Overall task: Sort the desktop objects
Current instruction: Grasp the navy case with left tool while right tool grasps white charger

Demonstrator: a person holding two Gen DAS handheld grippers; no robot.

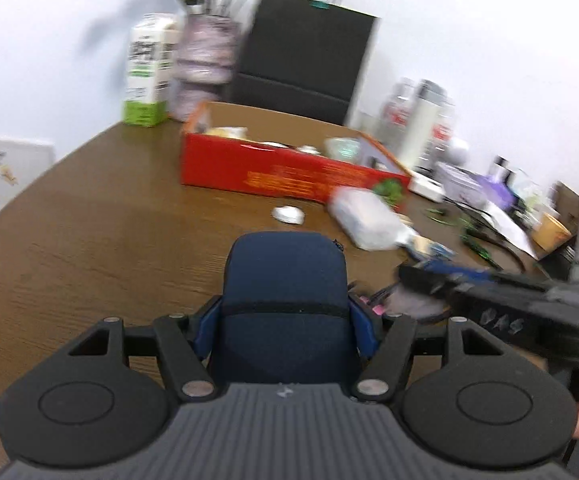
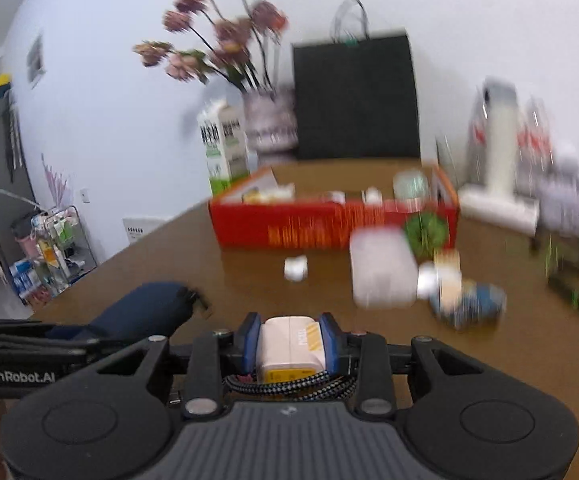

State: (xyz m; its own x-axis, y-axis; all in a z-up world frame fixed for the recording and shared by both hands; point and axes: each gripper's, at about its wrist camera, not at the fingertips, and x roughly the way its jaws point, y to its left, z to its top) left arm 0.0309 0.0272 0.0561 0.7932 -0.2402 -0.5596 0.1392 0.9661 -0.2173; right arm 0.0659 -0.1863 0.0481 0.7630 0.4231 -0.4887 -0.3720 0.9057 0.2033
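The left tool (image 1: 285, 320) holds a dark blue zip case (image 1: 285, 280) between its two blue pads, which press on the sides of the case; the case stands out forward above the brown desk (image 1: 89, 240). The right tool (image 2: 291, 346) is closed narrow on a small white charger (image 2: 289, 346) with a yellow label, and a braided cable (image 2: 289, 386) lies coiled just under it. In the right wrist view the left tool with its blue case is seen at the near left, beside the right tool. Farther on the desk, near the middle, lies a small white thing (image 1: 288, 214), too blurred to name. To its right lies a white packet (image 1: 363, 218), and near it a blue and white thing (image 2: 467, 306) that I cannot make out. Behind them stands an open red box (image 1: 289, 170) with several small things inside. At the far left of the box stand a milk carton (image 1: 147, 70) and a vase with flowers (image 2: 269, 120), and a black paper bag (image 1: 309, 56) leans at the wall. Bottles and more clutter are at the far right.
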